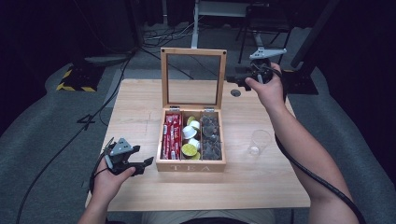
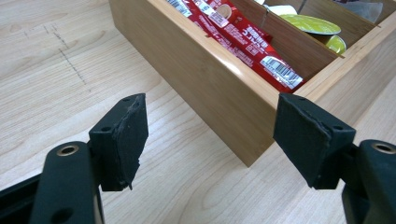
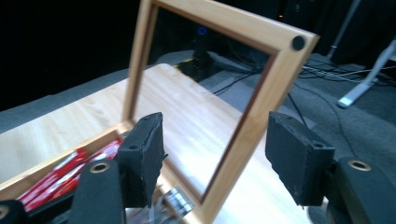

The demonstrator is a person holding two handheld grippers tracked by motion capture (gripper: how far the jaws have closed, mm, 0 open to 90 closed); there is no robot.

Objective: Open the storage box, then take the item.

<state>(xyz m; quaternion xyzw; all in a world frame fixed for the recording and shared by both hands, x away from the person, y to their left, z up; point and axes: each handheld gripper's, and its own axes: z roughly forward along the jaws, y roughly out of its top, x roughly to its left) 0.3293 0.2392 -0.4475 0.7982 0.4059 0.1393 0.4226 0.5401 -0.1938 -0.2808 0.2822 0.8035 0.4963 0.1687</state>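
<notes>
A wooden tea box [image 1: 190,166] stands mid-table with its glass-paned lid [image 1: 193,52] upright. Red sachets [image 1: 172,135] fill its left compartment, white and lime capsules [image 1: 190,140] the middle one, dark packets [image 1: 210,137] the right one. My left gripper [image 1: 144,165] is open just left of the box's front-left corner. In the left gripper view, that gripper [image 2: 210,135] faces this corner [image 2: 247,140] without touching it. My right gripper [image 1: 233,82] is open in the air beside the lid's right edge. In the right gripper view, that gripper [image 3: 215,158] has the lid frame [image 3: 261,98] ahead, pads off it.
A clear glass cup [image 1: 259,141] stands right of the box. A round hole [image 1: 236,93] sits in the tabletop [image 1: 135,107] near the far edge. Cables [image 1: 168,37] and a yellow-black striped base [image 1: 74,79] lie on the floor beyond.
</notes>
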